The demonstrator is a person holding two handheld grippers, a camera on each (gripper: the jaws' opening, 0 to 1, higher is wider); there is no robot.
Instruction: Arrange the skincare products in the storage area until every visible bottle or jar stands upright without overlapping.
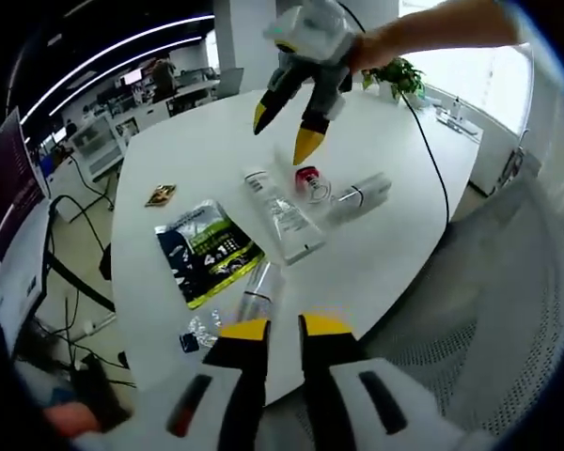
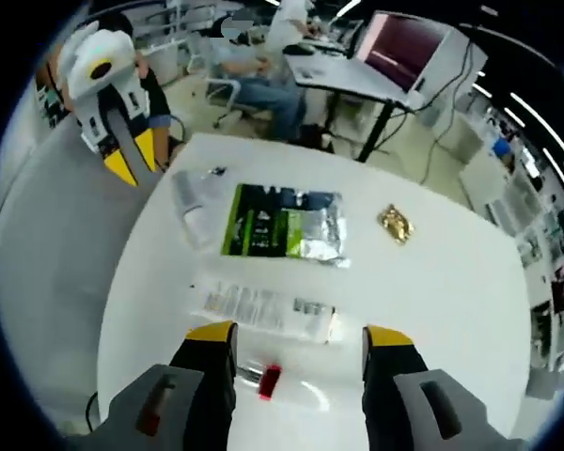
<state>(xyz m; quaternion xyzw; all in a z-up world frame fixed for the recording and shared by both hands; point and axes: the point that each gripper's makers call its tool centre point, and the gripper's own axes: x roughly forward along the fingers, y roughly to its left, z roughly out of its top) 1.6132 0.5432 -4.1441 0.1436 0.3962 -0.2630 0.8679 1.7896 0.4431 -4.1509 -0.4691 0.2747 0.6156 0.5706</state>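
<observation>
Bottles lie flat mid-bench, a clear red-capped bottle (image 2: 273, 381) just ahead of the spread right tool (image 2: 301, 335), which hovers as if lining up to stand it, beside a flat tube (image 2: 268, 308), while the left tool (image 1: 284, 328) waits slightly parted over the white bench (image 1: 395, 244).

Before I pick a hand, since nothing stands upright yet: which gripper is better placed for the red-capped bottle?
Right. The right gripper hangs open directly over the red-capped bottle, jaws on either side. The left gripper is nearly shut, across the table.
</observation>
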